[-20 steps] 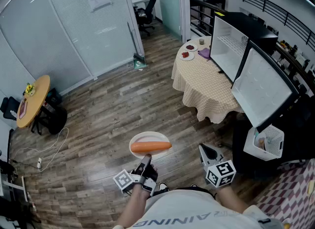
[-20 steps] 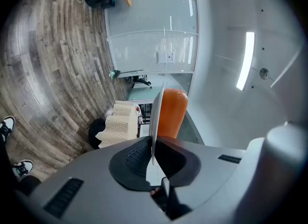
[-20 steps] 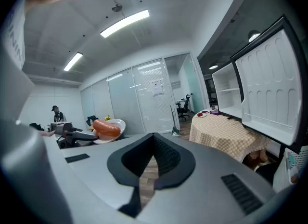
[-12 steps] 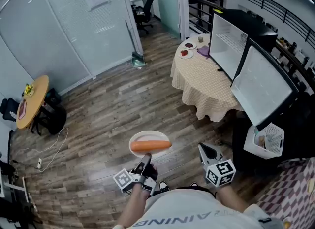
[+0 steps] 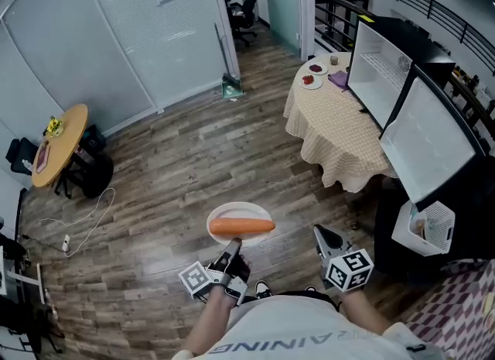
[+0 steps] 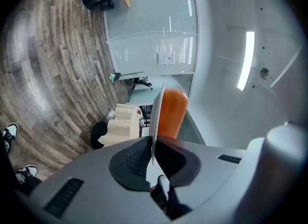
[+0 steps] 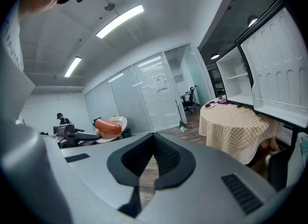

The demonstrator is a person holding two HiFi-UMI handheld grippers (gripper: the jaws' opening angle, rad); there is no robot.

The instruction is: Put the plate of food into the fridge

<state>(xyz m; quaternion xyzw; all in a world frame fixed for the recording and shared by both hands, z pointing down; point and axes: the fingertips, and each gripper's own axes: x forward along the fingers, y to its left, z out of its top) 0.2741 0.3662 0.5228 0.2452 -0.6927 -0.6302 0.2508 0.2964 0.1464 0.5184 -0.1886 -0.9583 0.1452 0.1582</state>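
A white plate (image 5: 232, 214) carrying an orange sausage (image 5: 242, 227) hovers above the wood floor, held level by its near rim. My left gripper (image 5: 234, 245) is shut on that rim. In the left gripper view the plate (image 6: 155, 117) shows edge-on between the pads, with the sausage (image 6: 170, 113) beyond. My right gripper (image 5: 322, 236) hangs beside it, shut and empty (image 7: 153, 136); its view shows the plate (image 7: 118, 121) off to the left. The black fridge (image 5: 410, 49) stands at the right with its white doors (image 5: 425, 138) swung open.
A round table with a checked cloth (image 5: 340, 130) stands in front of the fridge and bears small dishes (image 5: 312, 80). A white basket (image 5: 429, 228) sits below the lower door. A wooden side table (image 5: 58, 149) and glass partitions (image 5: 131, 33) lie to the left.
The head view has shifted, so the checked table and fridge sit slightly further right. The plate stays in the left gripper, and both grippers keep their places.
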